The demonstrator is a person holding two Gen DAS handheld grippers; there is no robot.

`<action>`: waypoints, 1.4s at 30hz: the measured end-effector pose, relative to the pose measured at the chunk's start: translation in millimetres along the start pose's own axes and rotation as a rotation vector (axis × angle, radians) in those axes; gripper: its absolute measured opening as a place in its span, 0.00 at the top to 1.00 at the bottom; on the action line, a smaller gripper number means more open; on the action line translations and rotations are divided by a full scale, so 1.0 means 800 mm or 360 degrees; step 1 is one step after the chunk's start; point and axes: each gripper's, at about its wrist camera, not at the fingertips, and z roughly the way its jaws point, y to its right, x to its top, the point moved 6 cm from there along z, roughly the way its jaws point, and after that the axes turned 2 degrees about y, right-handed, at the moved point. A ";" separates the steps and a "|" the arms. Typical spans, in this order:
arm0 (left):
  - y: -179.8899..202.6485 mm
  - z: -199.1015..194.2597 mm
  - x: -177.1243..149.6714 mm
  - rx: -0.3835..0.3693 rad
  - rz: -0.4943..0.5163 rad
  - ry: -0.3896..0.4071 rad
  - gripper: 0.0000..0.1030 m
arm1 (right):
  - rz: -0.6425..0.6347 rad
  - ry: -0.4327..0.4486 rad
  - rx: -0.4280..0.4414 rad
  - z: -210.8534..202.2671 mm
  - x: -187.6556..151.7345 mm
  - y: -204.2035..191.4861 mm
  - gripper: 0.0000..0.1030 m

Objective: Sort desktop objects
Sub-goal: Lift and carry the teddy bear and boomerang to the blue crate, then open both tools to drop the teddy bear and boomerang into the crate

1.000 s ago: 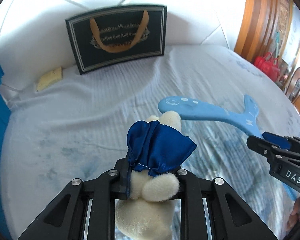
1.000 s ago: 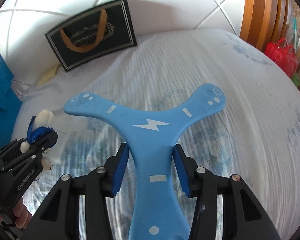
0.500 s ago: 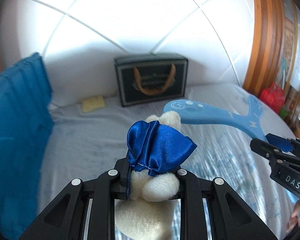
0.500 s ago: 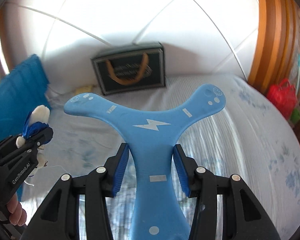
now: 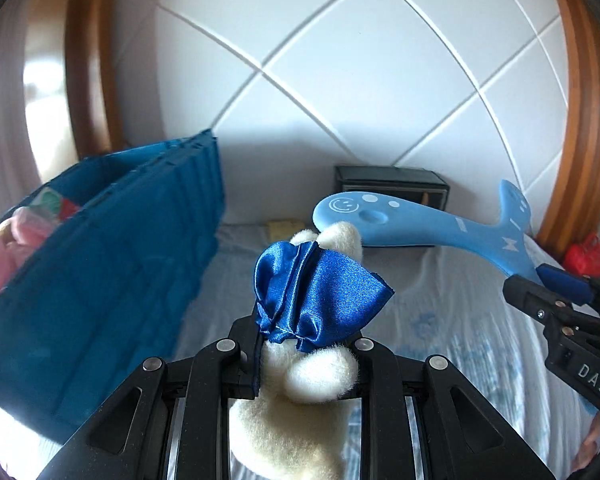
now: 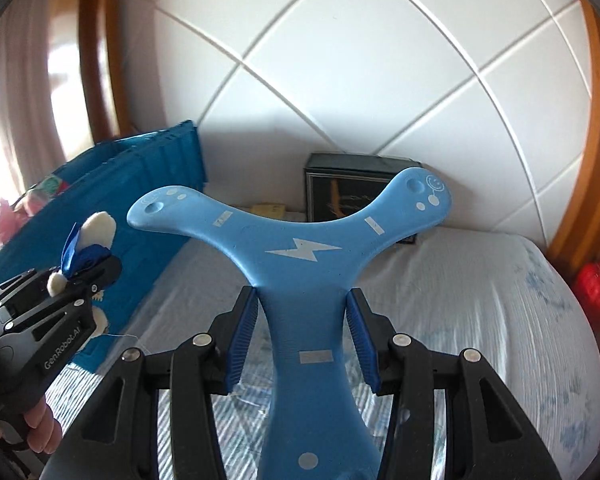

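Observation:
A cream plush toy [image 5: 320,376] with a shiny blue cloth [image 5: 320,296] on it sits clamped in my left gripper [image 5: 308,364], which is shut on it and held in the air. The same toy [image 6: 96,228] and left gripper [image 6: 80,276] show at the left of the right wrist view. My right gripper [image 6: 304,336] is shut on the stem of a light blue three-armed boomerang [image 6: 300,248] with a white lightning mark. The boomerang [image 5: 420,224] reaches across the right side of the left wrist view. A blue crate [image 5: 100,280] stands at the left.
A pale patterned bedsheet [image 6: 480,300] covers the surface below. A black gift bag [image 6: 340,184] leans on the white quilted headboard [image 6: 340,80], a yellow pad [image 6: 268,210] beside it. The crate holds pink and green items [image 5: 16,224]. A red bag [image 6: 598,284] lies at the right.
Both grippers have risen with their loads and tilted up, so the headboard fills more of each view. The blue crate has come into view at the left, closer than before.

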 end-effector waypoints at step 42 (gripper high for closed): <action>-0.577 0.021 0.073 0.0375 -0.0274 -0.0112 0.77 | -0.0336 -0.0152 0.0392 0.131 0.124 -0.580 0.56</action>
